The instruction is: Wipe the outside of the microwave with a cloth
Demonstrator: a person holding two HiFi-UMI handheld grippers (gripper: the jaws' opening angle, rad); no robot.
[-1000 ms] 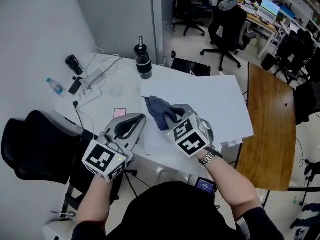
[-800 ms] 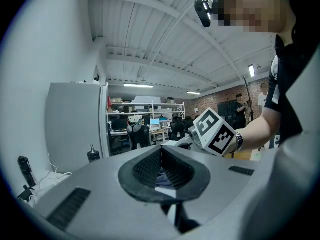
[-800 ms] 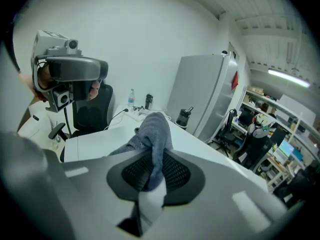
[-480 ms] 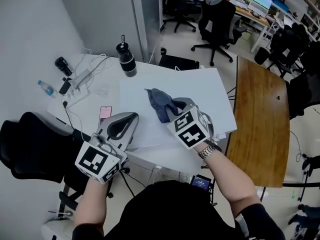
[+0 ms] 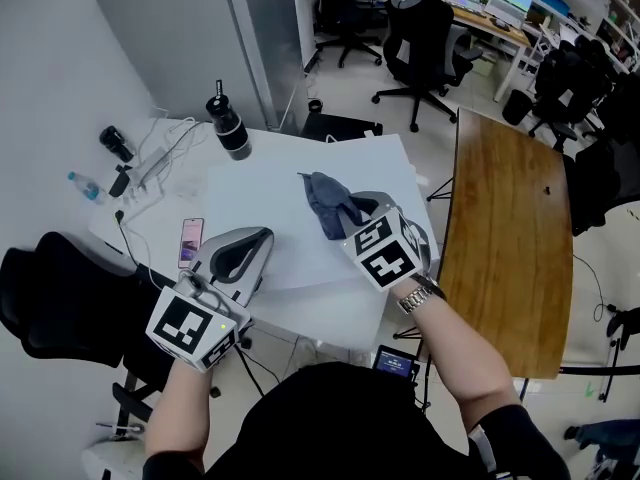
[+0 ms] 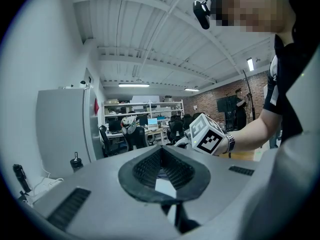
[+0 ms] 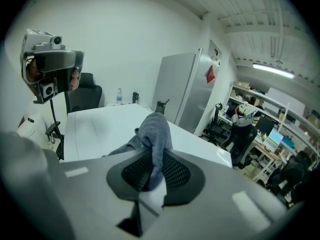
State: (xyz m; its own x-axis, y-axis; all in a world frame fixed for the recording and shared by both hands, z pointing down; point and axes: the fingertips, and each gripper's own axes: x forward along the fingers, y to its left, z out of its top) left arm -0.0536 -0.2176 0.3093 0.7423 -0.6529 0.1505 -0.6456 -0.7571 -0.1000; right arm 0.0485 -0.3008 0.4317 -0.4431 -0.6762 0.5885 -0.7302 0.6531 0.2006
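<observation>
Cloth clamped in my right hand-held gripper above the white tabletop, left hand-held gripper clenched empty (no microwave plainly in view); wiping not begun, so next the cloth must reach its casing

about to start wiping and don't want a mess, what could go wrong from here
1. The right gripper pinches only a fold of the cloth. Most of it bunches loose ahead of the jaws, so it may drag out when rubbed.
2. The phone lies beside the white top, near the shut left gripper. A sweep could knock it.
3. The black bottle stands at the far corner and could tip.
</observation>
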